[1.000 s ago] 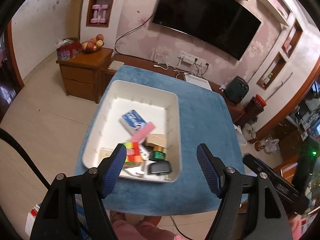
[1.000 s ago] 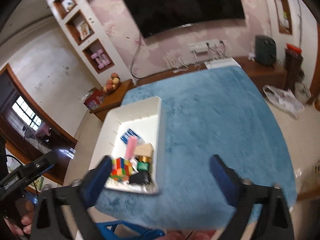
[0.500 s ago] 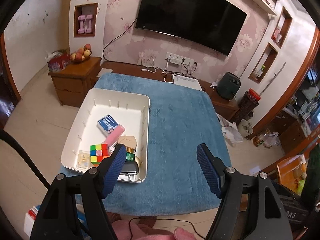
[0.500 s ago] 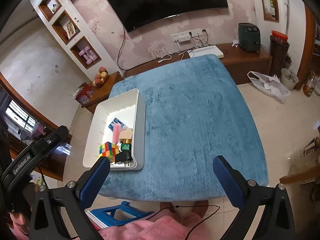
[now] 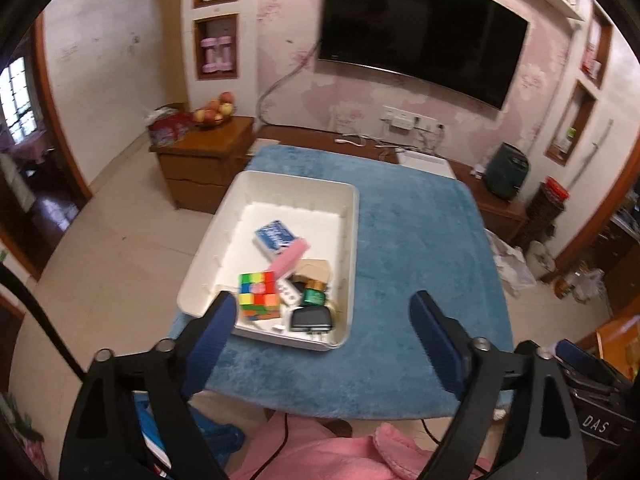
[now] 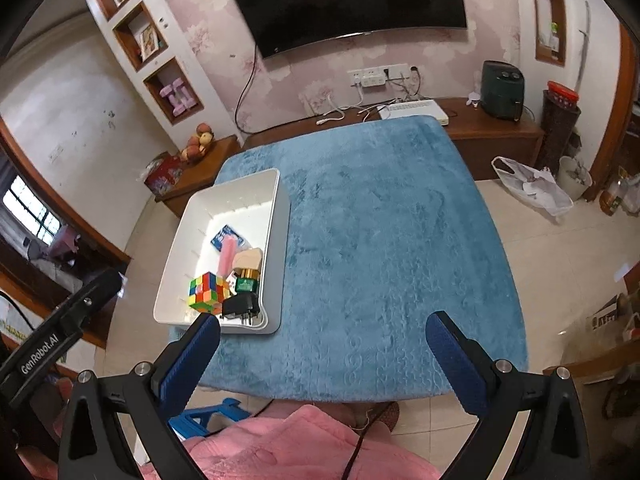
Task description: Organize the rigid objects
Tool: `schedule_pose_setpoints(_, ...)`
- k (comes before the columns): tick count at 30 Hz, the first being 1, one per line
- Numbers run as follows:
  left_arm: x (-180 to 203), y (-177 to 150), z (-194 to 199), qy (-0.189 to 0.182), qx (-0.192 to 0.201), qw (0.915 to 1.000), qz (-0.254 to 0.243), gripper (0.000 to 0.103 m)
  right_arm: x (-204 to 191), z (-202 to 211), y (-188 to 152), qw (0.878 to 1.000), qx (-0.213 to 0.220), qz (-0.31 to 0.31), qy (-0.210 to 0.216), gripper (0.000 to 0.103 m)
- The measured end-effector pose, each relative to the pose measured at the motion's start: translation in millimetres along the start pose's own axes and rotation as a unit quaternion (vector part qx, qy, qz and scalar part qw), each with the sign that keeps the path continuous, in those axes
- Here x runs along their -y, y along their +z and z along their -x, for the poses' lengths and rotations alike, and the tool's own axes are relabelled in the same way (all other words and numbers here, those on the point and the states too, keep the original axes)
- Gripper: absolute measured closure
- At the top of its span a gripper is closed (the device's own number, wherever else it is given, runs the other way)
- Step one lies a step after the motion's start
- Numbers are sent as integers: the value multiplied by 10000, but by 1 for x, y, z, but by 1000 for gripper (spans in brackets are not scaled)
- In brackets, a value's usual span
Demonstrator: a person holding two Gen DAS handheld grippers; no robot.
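A: While both tools hang above the table, what writing can you read?

B: The left gripper's body (image 6: pixel 60 332), seen from the right wrist, says "GenRobot.AI". In the left wrist view a black part at the lower right edge shows "DAS". The blue box (image 5: pixel 276 237) has white lettering too blurred to read.

A: Where are the objects?

B: All in the white bin (image 6: pixel 276 216), which sits on the blue plush cloth (image 6: pixel 392 240) near its left edge. Inside, at the bin's near end, are a colour cube (image 6: pixel 206 292), a black plug adapter (image 6: pixel 242 306), a small green box (image 6: pixel 245 283), a pink bar (image 6: pixel 228 254) and a tan block (image 6: pixel 248 259).

A: And the tongs?

B: The left gripper (image 5: pixel 322 314) has its jaws opening, nothing between them. The right gripper (image 6: pixel 322 334) stands wide, empty, over the cloth beside the bin.

A: The room?

B: Behind the bin, a dark television (image 6: pixel 344 0) hangs on floral pink wallpaper; fruit (image 6: pixel 198 142) sits on a wooden cabinet.
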State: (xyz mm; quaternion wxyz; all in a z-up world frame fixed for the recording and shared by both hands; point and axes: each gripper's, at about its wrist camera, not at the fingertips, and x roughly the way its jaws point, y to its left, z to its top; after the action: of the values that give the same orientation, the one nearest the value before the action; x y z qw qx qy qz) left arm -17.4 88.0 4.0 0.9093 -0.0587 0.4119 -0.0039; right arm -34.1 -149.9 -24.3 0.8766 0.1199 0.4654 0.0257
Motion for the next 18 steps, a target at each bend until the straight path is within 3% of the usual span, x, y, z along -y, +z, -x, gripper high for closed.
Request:
schedule_pose_setpoints(1,-1,-1,0,73,6,10000,23,4,-1,0,1,10000,6,20,9,0)
schedule_pose_setpoints(7,8,-1,3,580,178,9978,-251,4,-4,-1,5,9999,89,69,9,0)
schedule_pose_setpoints(18,37,5,5,585,514,9940,-764,3,4,2,7,9995,183,59,-260,0)
